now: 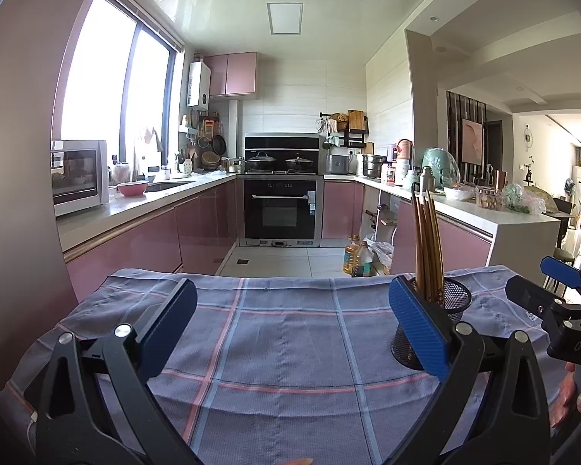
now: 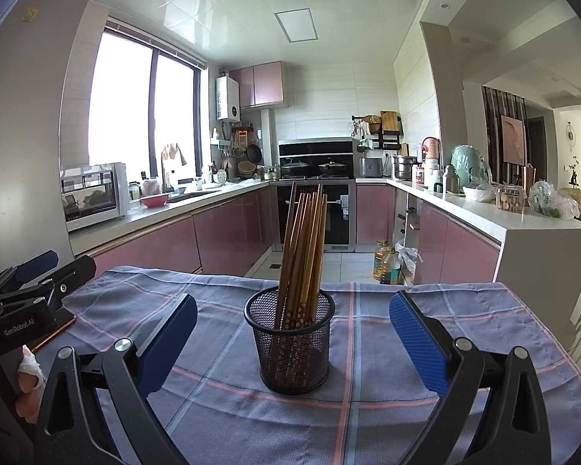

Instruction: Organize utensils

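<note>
A black mesh holder (image 2: 290, 343) stands upright on the checked blue cloth (image 2: 387, 418), with several wooden chopsticks (image 2: 304, 250) leaning inside it. My right gripper (image 2: 292, 335) is open, its blue pads either side of the holder and nearer the camera, touching nothing. In the left wrist view the same holder (image 1: 455, 302) and chopsticks (image 1: 428, 240) sit partly behind the right pad. My left gripper (image 1: 292, 325) is open over bare cloth (image 1: 282, 348), with nothing between its fingers. Each gripper shows at the edge of the other's view, the right gripper (image 1: 550, 283) and the left gripper (image 2: 38, 271).
The clothed table ends at its far edge (image 2: 290, 281), with tiled floor and oil bottles (image 2: 385, 261) beyond. Pink kitchen cabinets run left and right, an oven (image 1: 281, 209) at the back. A person's fingers (image 2: 27, 383) grip the left handle. A thin copper-edged object (image 2: 54, 333) lies at the cloth's left.
</note>
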{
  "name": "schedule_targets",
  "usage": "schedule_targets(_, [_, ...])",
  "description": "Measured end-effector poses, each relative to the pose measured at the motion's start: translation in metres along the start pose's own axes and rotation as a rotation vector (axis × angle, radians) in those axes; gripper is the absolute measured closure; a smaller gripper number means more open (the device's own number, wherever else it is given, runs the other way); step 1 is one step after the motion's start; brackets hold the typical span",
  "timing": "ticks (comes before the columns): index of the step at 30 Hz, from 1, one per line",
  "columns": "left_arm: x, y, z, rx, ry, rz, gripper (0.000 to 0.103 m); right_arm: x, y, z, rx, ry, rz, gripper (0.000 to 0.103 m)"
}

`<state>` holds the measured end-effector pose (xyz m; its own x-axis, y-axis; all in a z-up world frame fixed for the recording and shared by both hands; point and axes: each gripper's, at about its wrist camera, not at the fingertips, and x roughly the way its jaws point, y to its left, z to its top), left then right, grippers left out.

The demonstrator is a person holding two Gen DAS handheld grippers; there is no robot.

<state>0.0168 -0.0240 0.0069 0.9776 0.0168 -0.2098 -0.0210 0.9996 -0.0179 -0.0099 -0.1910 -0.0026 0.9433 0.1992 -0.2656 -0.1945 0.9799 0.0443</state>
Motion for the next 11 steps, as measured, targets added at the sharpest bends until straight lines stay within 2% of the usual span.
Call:
schedule_targets(7, [0.008,0.003,-0.003,-0.014,0.044,-0.016,0.005,0.004,-0.007,-0.003,0.005,0.024,-0.005,0.007])
schedule_targets(11, [0.02,0.012,-0.008,-0.037,0.104,-0.013,0.005,0.021,-0.041,-0.013,0.034,0.135,-0.08,0.007])
